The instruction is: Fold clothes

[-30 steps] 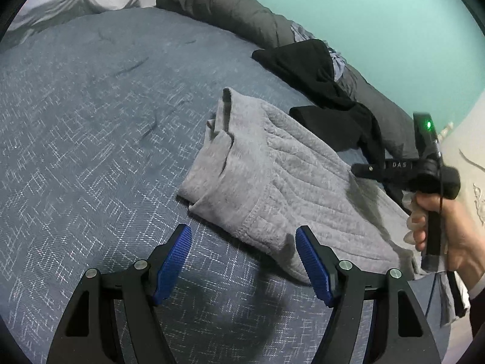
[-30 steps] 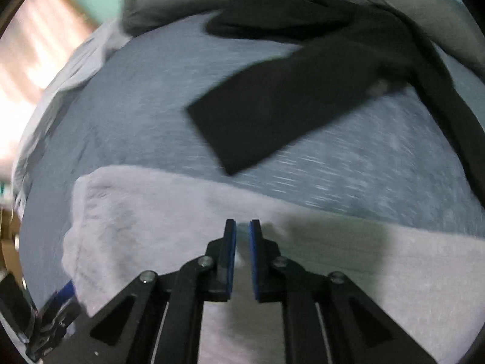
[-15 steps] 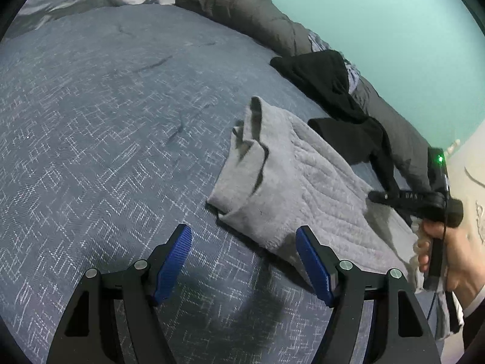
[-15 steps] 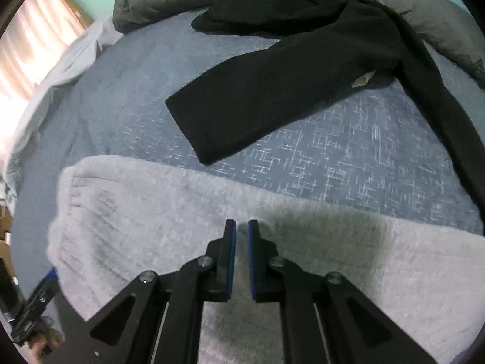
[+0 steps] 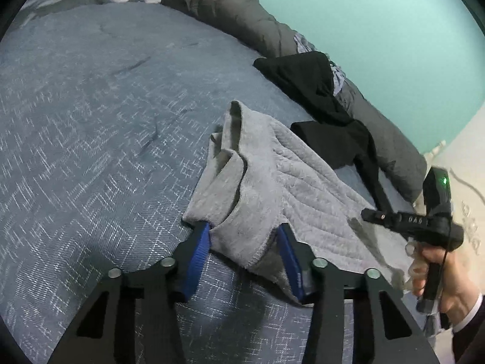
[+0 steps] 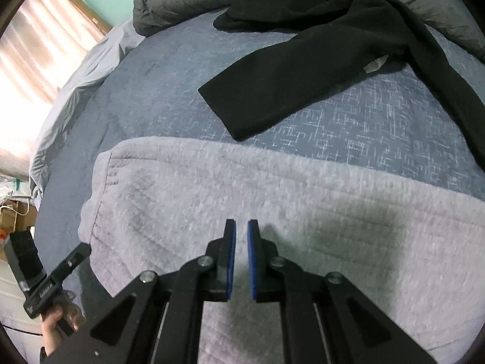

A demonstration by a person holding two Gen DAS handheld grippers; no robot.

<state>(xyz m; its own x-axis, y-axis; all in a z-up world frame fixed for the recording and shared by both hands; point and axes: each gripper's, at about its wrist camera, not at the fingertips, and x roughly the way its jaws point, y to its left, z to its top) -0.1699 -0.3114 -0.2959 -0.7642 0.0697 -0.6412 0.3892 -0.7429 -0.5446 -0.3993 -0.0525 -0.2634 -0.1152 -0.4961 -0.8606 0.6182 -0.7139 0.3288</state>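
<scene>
A grey ribbed knit garment (image 5: 291,182) lies on the blue bed cover, its near hem folded into a loose bunch. My left gripper (image 5: 244,236) is low at that hem. Its blue pads (image 5: 198,251) stand apart on either side of the hanging corner, so it is open around the cloth. My right gripper (image 6: 241,227) hovers just over the middle of the grey garment (image 6: 303,200), shut with only a thin gap and nothing between the pads. The left wrist view shows the right gripper (image 5: 376,215) held in a hand (image 5: 436,261) at the right.
A black long-sleeved garment (image 6: 303,69) sprawls behind the grey one, one sleeve reaching toward it. A dark grey duvet (image 5: 236,15) is rolled along the teal wall. A wide stretch of blue bed cover (image 5: 91,121) spreads to the left. A curtain (image 6: 36,48) and boxes stand beyond the bed.
My left gripper has moved forward and down onto the grey garment's hem, and its fingers have narrowed around the corner. The right gripper stays shut over the grey cloth.
</scene>
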